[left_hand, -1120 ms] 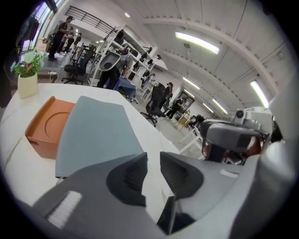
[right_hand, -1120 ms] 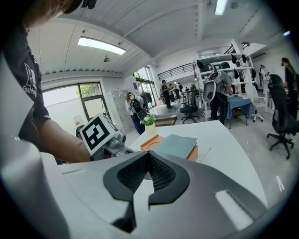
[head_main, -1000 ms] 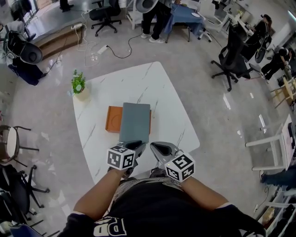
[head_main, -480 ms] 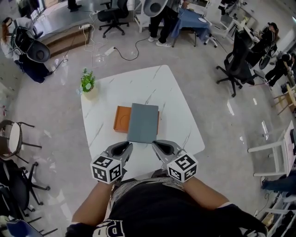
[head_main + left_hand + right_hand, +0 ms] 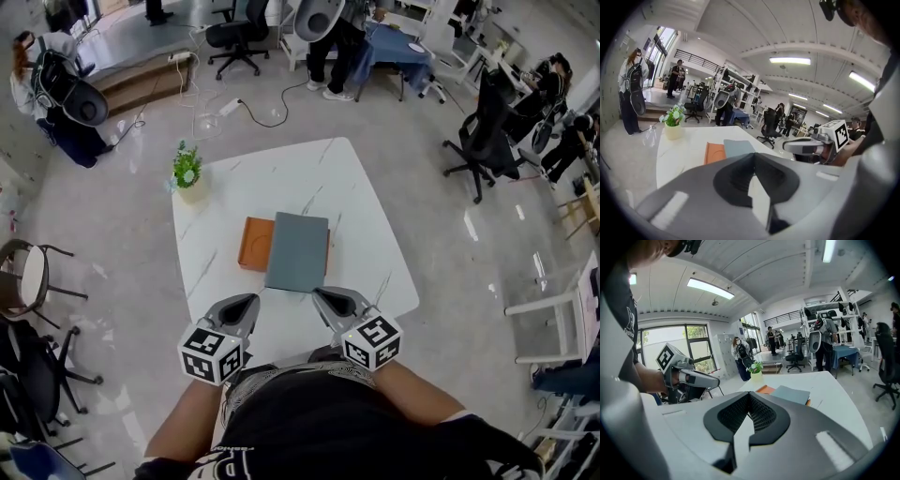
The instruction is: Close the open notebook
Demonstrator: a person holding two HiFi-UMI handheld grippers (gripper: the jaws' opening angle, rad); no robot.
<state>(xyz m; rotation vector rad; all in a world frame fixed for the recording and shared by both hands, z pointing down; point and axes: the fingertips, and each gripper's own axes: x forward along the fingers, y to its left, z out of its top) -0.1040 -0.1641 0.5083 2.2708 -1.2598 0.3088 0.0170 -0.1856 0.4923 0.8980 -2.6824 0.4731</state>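
Observation:
The notebook (image 5: 298, 251) lies flat in the middle of the white marble table (image 5: 281, 178). Its grey cover faces up, and an orange part (image 5: 255, 244) sticks out at its left. It shows too in the left gripper view (image 5: 738, 146) and the right gripper view (image 5: 790, 393). My left gripper (image 5: 246, 302) (image 5: 753, 155) hovers at the table's near edge, shut and holding nothing. Level with it, my right gripper (image 5: 323, 295) (image 5: 749, 394) is also shut and holds nothing. Both are short of the notebook and do not touch it.
A small potted plant (image 5: 188, 171) stands at the table's far left corner. Round the table are office chairs (image 5: 487, 131), a stool (image 5: 28, 277), cables on the floor (image 5: 234, 103) and people at the back (image 5: 333, 47).
My left gripper has drawn back from the notebook's near edge, toward me and to the left. The right gripper has hardly moved. The notebook lies as before.

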